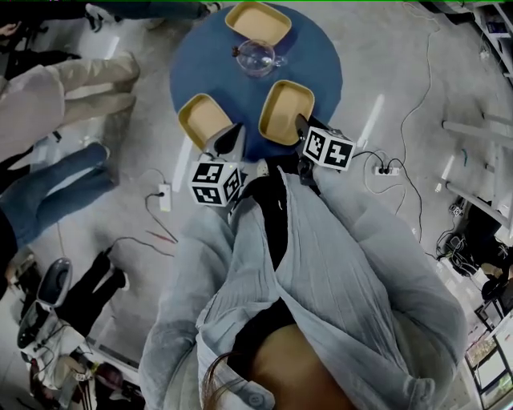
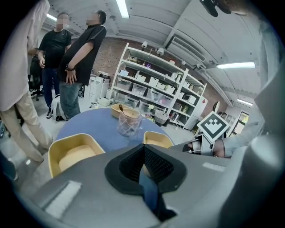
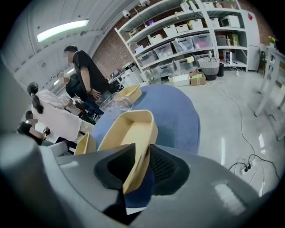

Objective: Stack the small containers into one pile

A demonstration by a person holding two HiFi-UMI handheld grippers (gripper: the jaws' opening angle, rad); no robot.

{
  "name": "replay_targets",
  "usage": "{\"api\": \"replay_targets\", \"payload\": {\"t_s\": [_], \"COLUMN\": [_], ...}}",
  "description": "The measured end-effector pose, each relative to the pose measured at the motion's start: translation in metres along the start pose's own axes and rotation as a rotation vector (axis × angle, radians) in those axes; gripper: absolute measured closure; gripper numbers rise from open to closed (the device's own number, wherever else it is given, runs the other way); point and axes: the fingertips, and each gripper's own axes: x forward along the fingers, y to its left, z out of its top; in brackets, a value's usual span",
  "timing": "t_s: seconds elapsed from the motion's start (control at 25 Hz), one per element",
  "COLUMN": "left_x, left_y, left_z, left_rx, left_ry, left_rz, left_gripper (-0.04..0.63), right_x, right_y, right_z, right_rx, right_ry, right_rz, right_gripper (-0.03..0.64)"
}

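Three shallow yellow containers sit on a round blue table (image 1: 321,56): a far one (image 1: 256,22), a near left one (image 1: 203,118) and a near right one (image 1: 286,110). My right gripper (image 3: 141,153) is shut on the near wall of the right container (image 3: 133,127), with the rim pinched between its pads. In the head view the right gripper (image 1: 303,126) meets that container's near edge. My left gripper (image 2: 143,149) is shut with nothing in it, just short of the left container (image 2: 73,153); in the head view the left gripper (image 1: 228,142) points at the table's near edge.
A glass cup (image 1: 256,58) with something in it stands between the far container and the near two. People stand or sit at the table's left side (image 2: 73,58). Shelving (image 2: 151,89) lines the back wall. Cables and a power strip (image 1: 164,196) lie on the floor.
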Motion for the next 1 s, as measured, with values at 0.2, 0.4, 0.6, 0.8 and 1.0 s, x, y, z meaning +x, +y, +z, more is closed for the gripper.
{"api": "replay_targets", "payload": {"t_s": [0.2,0.4,0.6,0.8,1.0], "left_x": [-0.004,-0.005,-0.013,-0.012,-0.014], "left_y": [-0.002,-0.004,-0.013,-0.006,0.000], "left_z": [-0.001,-0.005,-0.003,0.007,0.013], "left_rx": [0.000,0.002,0.020,0.028,0.025], "left_ry": [0.006,0.009,-0.004,-0.030,-0.054], "left_rz": [0.010,0.015,0.003,-0.006,-0.007], "left_gripper": [0.584,0.584,0.584,0.584,0.584], "right_x": [0.001,-0.003,-0.018,-0.022,-0.034], "right_y": [-0.001,-0.009,-0.012,-0.012,-0.005], "right_z": [0.001,0.004,0.005,0.029,0.062], "right_rx": [0.003,0.008,-0.011,-0.053,-0.134], "right_ry": [0.013,0.008,-0.010,-0.071,-0.129], "right_rz": [-0.033,-0.049,-0.050,-0.049,-0.027], "right_gripper": [0.569,0.588,0.589,0.589,0.589]}}
